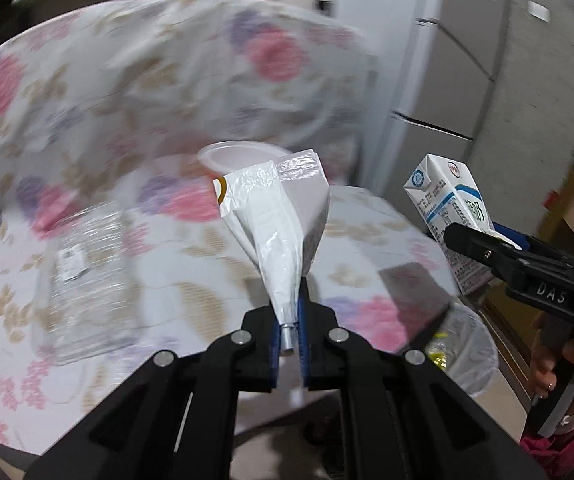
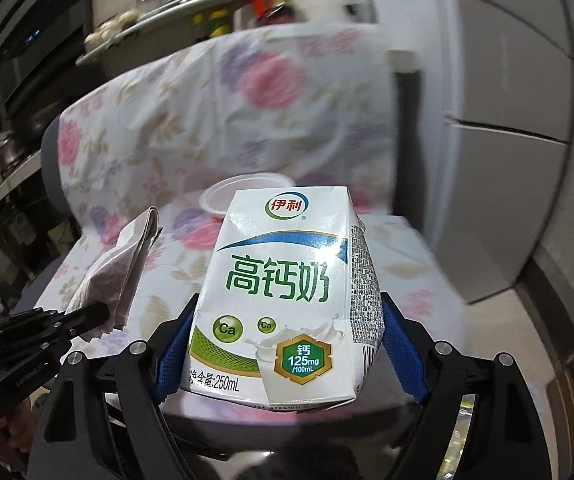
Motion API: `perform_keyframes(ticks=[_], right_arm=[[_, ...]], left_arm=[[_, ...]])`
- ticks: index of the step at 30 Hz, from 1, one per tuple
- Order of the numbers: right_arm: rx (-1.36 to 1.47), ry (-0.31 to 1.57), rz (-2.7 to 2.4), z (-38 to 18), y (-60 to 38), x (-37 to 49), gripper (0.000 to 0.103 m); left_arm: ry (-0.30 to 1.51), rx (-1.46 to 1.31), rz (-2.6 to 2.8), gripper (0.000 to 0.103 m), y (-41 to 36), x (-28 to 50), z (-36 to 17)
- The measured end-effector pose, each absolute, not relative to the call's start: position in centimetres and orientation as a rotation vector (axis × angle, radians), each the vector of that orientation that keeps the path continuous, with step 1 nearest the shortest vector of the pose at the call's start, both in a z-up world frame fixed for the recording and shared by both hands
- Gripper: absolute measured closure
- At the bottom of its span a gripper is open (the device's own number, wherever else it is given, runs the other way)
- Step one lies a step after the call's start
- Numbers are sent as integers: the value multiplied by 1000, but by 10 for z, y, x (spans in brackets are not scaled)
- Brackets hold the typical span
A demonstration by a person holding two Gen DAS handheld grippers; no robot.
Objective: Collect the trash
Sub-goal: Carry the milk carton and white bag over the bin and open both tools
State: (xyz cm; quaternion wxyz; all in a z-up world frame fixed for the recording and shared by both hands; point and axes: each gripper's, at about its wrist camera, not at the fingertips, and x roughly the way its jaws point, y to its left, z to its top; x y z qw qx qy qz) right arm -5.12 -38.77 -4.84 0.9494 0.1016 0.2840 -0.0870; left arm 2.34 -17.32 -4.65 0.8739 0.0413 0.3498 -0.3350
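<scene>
The milk carton fills the right wrist view, clamped across its width between the right gripper's blue pads and lifted above the floral-covered chair. The left gripper has its jaws pinched shut on a crumpled white wrapper. Both pieces should probably travel upright and steady to the bin, grips unchanged. Only the left view shows a clear plastic package lying on the seat; both show a white plastic cup behind.
</scene>
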Motion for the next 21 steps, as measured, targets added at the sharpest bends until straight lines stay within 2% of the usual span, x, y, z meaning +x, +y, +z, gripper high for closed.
perform_keyframes(ticks=[14,21], right_arm=[[213,502,-542,-65,-495,-201,20],[266,529,-680,-95,-533,-253,20]], left_arm=[[648,186,-1049,97,-313,-61,-48],[682,239,-1212,97,-380,-102,-69]])
